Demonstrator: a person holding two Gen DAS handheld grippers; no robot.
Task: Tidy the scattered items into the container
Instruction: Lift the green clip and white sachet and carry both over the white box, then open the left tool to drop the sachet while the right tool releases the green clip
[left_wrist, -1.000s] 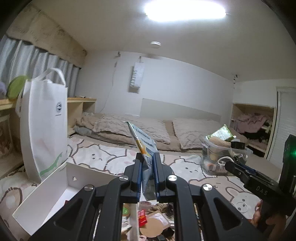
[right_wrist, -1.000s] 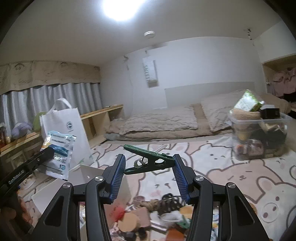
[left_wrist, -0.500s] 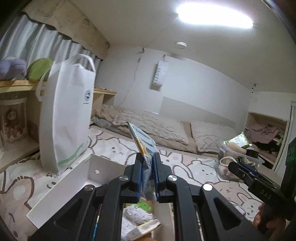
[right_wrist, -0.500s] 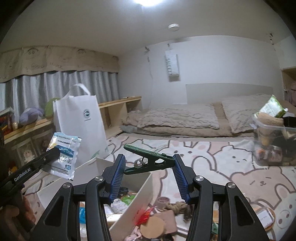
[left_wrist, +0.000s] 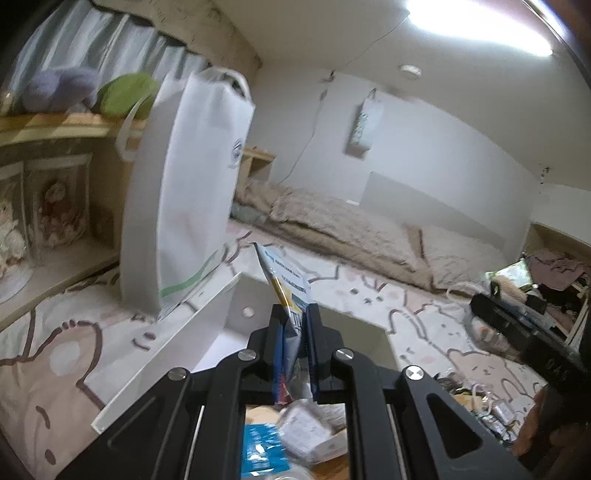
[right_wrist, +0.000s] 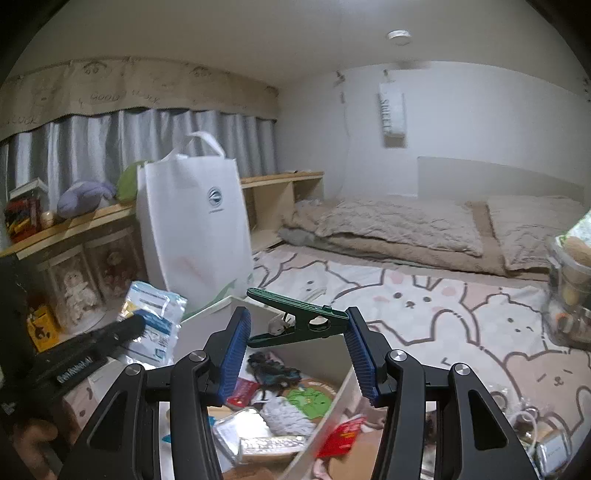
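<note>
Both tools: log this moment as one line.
left tool: shut on sachet | right tool: shut on green clothespin | both above white box | nothing released yet

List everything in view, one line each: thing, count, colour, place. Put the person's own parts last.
white box: 1, white, on the mat below both grippers, part filled with small items
sachet: 1, white and blue, pinched in the left gripper
clothes peg: 1, dark green, clamped across the right gripper
tote bag: 1, white, standing behind the box
mat: 1, pale with animal drawings, on the floor
bedding: beige, along the far wall
clear tub: 1, clear, full, far right
loose items: several, mixed, right of the box
left gripper: black, shut on sachet
right gripper: black, blue pads, shut on clothes peg
</note>
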